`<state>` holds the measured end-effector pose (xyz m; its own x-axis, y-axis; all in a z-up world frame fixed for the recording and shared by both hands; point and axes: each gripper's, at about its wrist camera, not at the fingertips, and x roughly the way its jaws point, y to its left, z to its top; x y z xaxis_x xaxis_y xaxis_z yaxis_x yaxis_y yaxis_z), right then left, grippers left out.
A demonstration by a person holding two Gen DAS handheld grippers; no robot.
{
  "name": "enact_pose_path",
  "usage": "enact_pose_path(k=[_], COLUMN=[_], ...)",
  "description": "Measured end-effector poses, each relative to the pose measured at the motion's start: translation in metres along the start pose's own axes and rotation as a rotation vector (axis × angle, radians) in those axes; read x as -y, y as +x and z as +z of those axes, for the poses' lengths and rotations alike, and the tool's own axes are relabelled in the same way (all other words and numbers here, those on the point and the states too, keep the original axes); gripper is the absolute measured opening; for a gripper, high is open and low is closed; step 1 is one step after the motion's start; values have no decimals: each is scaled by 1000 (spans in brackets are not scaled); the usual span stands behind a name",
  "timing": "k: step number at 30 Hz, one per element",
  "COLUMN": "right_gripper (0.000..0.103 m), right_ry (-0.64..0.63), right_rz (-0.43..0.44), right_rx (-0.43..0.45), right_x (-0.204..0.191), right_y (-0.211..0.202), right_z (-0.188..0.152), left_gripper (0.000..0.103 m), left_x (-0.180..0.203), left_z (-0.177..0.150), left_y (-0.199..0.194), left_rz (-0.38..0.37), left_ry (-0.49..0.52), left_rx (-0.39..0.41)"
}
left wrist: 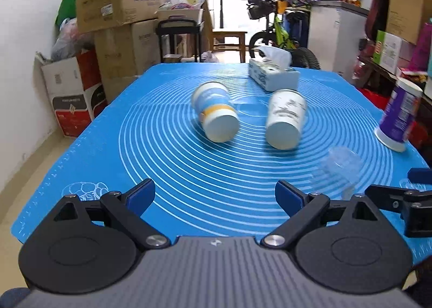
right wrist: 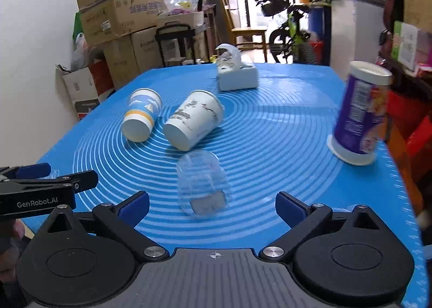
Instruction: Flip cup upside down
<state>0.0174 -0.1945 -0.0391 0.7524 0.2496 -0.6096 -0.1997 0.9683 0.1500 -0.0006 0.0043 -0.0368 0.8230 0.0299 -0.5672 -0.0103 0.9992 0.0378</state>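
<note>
Two paper cups lie on their sides on the blue mat (left wrist: 175, 200): a blue-and-yellow cup (left wrist: 216, 115) (right wrist: 141, 117) and a white cup with ink drawing (left wrist: 286, 119) (right wrist: 193, 123). A clear plastic cup (right wrist: 202, 186) (left wrist: 340, 170) lies on its side just ahead of my right gripper (right wrist: 212, 206), which is open and empty. A purple cup (right wrist: 360, 113) (left wrist: 399, 116) stands upside down at the right edge. My left gripper (left wrist: 216, 196) is open and empty, well short of the paper cups.
A tissue box (left wrist: 272, 73) (right wrist: 236, 76) sits at the mat's far side. Cardboard boxes (left wrist: 116, 6), a black cart (left wrist: 179, 38) and a bicycle (left wrist: 280, 33) stand beyond the table. The left gripper's finger (right wrist: 46, 186) shows at the left of the right wrist view.
</note>
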Motion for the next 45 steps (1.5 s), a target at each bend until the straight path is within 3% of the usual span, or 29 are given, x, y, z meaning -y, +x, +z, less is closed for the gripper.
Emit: enact_pose_path(k=[15, 45], right_gripper=[100, 100], right_ry=[6, -16], right_rz=[-7, 26], right_rx=[33, 18], right_x=[14, 9], right_y=[-53, -65], right_z=[-35, -42], left_gripper=[95, 95], left_x=[22, 33], left_z=[-22, -27], left_y=[-25, -30], left_rz=[-42, -53], left_ry=[21, 76], left_rx=[-37, -35])
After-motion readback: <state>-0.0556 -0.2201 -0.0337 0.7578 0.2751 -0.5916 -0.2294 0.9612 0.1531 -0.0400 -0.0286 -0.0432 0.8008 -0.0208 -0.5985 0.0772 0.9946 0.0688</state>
